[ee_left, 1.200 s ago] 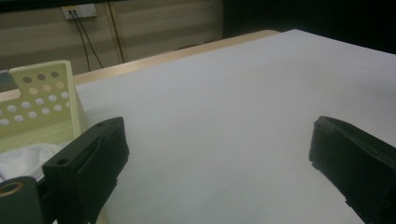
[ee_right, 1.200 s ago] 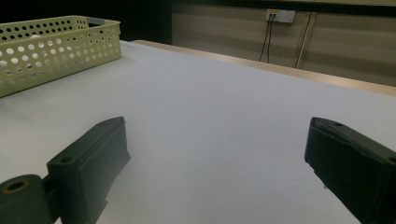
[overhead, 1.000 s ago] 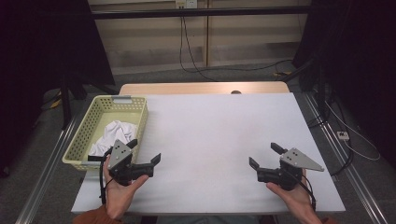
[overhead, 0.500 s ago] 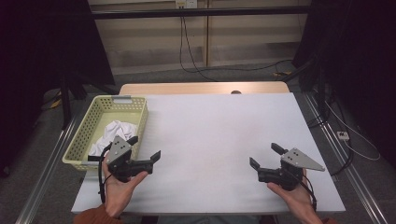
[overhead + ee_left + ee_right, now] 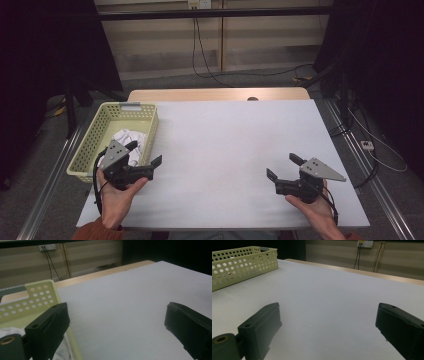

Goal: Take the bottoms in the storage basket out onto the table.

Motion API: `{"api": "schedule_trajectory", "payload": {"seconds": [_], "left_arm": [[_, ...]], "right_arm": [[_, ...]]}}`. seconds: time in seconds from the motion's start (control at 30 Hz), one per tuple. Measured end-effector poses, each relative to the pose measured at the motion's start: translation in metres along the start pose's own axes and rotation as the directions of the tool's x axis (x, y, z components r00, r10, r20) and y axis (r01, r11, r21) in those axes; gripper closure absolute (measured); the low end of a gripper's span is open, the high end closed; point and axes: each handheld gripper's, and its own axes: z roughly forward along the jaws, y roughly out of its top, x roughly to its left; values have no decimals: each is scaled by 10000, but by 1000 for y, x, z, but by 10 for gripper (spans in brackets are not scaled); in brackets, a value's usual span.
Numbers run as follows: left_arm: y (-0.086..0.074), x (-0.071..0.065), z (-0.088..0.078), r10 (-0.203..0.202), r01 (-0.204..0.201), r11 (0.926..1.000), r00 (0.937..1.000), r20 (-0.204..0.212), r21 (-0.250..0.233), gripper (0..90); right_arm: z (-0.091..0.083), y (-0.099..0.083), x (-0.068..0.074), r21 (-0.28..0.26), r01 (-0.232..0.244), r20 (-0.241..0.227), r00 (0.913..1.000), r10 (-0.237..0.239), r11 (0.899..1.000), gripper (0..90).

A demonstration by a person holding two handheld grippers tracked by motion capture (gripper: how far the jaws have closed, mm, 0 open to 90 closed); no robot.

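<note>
Left gripper (image 5: 146, 157) sits lower left of the high view, jaws spread wide and holding nothing, one jaw over the yellow basket's (image 5: 86, 150) near corner. The white cloth (image 5: 126, 138) lies inside, just behind that jaw. Right gripper (image 5: 283, 167), lower right, gapes wide above the bare desk (image 5: 225, 140).

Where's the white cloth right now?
In the high view the white cloth lies inside the yellow basket at the table's left edge, just beyond the open left claw; the left gripper view shows it at bottom left, beside that claw.
</note>
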Motion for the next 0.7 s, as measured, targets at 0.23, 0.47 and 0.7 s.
{"api": "schedule_trajectory", "payload": {"seconds": [0.23, 0.47, 0.7], "left_arm": [[8, 8, -1, 67, -68, 9999, 10000, 16, 149, 48], [11, 17, -5, -23, 27, 9994, 10000, -97, 345, 51], [18, 32, -14, -437, 446, 9983, 9987, -252, 365, 53]], "right_arm": [[2, 0, -1, 49, -13, -4, 10000, 13, 10000, 60], [2, 1, 1, 25, -7, -9, 10000, 7, 10000, 59], [3, 1, 3, 78, 27, -17, 10000, -27, 10000, 59]]}}
